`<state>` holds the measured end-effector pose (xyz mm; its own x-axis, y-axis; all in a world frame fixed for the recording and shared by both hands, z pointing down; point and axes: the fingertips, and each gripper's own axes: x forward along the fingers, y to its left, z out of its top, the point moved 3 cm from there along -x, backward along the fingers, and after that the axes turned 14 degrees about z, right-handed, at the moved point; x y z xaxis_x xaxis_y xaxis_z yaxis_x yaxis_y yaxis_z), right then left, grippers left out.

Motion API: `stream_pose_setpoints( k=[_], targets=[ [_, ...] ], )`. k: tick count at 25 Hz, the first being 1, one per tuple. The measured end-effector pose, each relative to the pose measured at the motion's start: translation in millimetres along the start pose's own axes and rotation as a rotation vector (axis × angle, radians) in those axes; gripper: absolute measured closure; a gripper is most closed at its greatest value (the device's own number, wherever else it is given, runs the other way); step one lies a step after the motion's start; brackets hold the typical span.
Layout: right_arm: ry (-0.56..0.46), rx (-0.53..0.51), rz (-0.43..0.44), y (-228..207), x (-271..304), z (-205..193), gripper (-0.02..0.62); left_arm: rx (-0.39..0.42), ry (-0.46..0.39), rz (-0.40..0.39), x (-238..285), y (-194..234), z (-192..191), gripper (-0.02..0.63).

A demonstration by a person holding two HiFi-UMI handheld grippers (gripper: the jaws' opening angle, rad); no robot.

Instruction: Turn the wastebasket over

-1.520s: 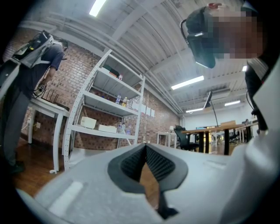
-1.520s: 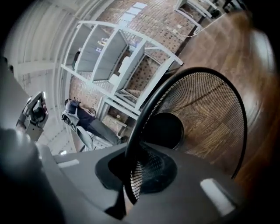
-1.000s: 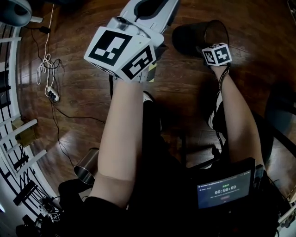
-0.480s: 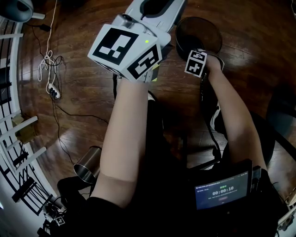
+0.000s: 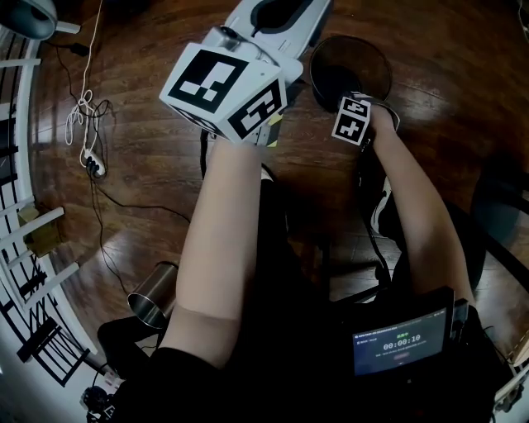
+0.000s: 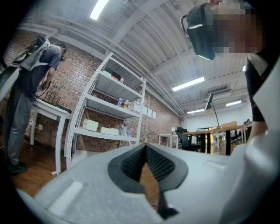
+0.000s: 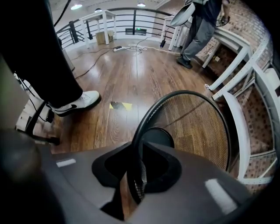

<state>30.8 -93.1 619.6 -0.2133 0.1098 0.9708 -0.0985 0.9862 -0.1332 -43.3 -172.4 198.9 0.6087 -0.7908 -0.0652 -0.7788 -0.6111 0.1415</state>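
The black mesh wastebasket (image 5: 351, 62) stands on the wood floor with its mouth up, at the top of the head view. My right gripper (image 5: 357, 99) points down at its near rim. In the right gripper view the rim (image 7: 183, 94) passes between the jaws of the right gripper (image 7: 138, 151). These jaws have just been opening, and a gap shows beside the rim, so the pads do not press on it. My left gripper (image 5: 264, 25) is held up high and level, away from the basket. Its jaws meet at the tips of the left gripper (image 6: 145, 146), with nothing between them.
A steel cup (image 5: 153, 297) lies on the floor at lower left. Cables and a power strip (image 5: 92, 165) run by the white railing (image 5: 16, 223). My white shoe (image 7: 74, 103) and a yellow-black tape mark (image 7: 119, 105) are near the basket. A person (image 7: 199, 30) stands further off.
The wastebasket has gone from lying tilted on its side to standing mouth up. My right gripper rolled and shifted left with it. The left gripper stayed put.
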Motion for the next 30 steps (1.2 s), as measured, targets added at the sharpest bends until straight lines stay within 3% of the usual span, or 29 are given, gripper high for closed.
stream_pose_setpoints(
  k=[7, 10, 13, 18, 21, 26, 30],
  targets=[
    [-0.129, 0.017, -0.002, 10, -56, 0, 0.505, 0.028, 0.022, -0.019, 5, -7, -13, 0.606],
    [-0.242, 0.045, 0.01, 16, -90, 4, 0.518, 0.049, 0.049, -0.035, 5, -15, -21, 0.606],
    [-0.478, 0.132, -0.025, 9, -145, 12, 0.584, 0.074, 0.069, -0.045, 4, -23, -29, 0.606],
    [-1.042, 0.263, -0.149, 9, -281, 15, 0.586, 0.103, 0.112, -0.08, -3, -49, -45, 0.606],
    [-1.232, 0.276, -0.237, 28, -342, 17, 0.586, 0.109, 0.111, -0.104, -11, -66, -45, 0.606],
    [-1.356, 0.27, -0.342, 63, -378, 3, 0.586, 0.116, 0.114, -0.141, -30, -96, -49, 0.606],
    [-1.407, 0.267, -0.339, 72, -369, 1, 0.586, 0.102, 0.122, -0.128, -47, -98, -57, 0.606]
  ],
)
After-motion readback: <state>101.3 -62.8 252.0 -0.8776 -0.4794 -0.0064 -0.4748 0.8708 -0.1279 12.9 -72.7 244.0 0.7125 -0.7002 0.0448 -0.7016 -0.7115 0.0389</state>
